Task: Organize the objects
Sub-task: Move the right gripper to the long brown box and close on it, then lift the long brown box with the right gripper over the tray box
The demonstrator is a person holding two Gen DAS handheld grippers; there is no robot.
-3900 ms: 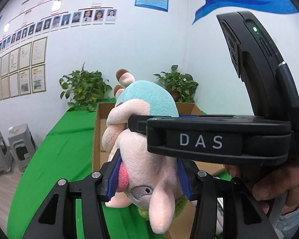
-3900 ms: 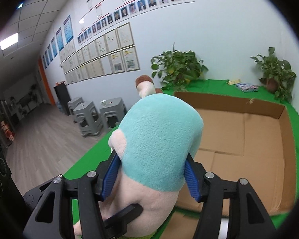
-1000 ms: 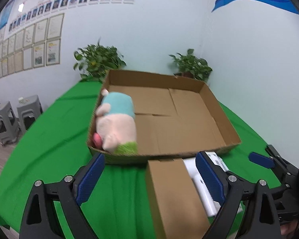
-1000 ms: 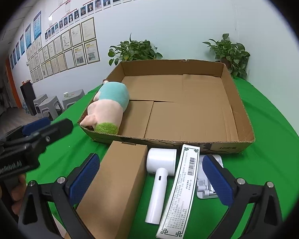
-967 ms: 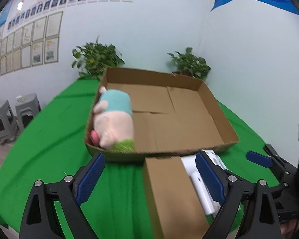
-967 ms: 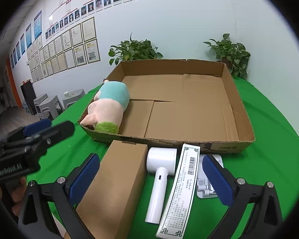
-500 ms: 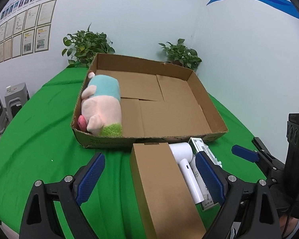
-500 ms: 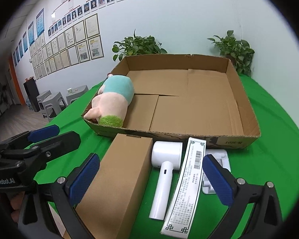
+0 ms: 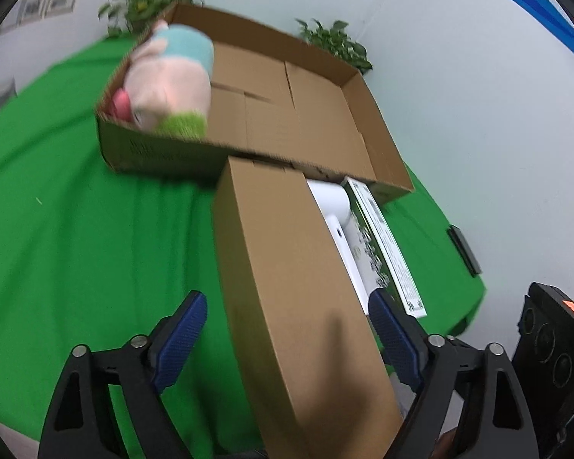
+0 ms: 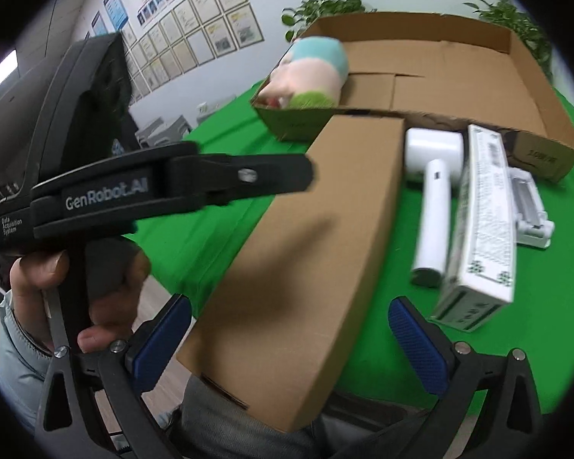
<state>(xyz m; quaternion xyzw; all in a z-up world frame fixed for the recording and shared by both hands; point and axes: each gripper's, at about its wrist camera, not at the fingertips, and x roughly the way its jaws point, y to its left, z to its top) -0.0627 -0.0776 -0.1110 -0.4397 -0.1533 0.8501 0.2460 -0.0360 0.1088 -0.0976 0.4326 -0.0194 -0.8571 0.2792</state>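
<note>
A long brown cardboard box (image 9: 298,287) lies on the green tablecloth, its far end against the shallow cardboard tray (image 9: 379,145). My left gripper (image 9: 287,329) straddles the box's near half. Its jaws are closing, and a gap still shows at the left pad (image 9: 180,332). My right gripper (image 10: 291,340) stands open around the near end of the same box (image 10: 306,248). In the right wrist view, a hand holds the left gripper (image 10: 302,178) over the box's left side. A pink and teal plush toy (image 9: 168,84) lies in the tray's left end.
Right of the brown box lie a white handheld device (image 10: 432,199), a long white printed carton (image 10: 486,222) and a small white stand (image 10: 528,206). A dark flat object (image 9: 463,248) lies near the table's right edge. Potted plants (image 9: 336,42) stand behind the tray.
The plush toy, once held by both grippers, now lies in the tray. Both grippers have sunk and tilted down onto the brown box, and the left jaws have narrowed around it.
</note>
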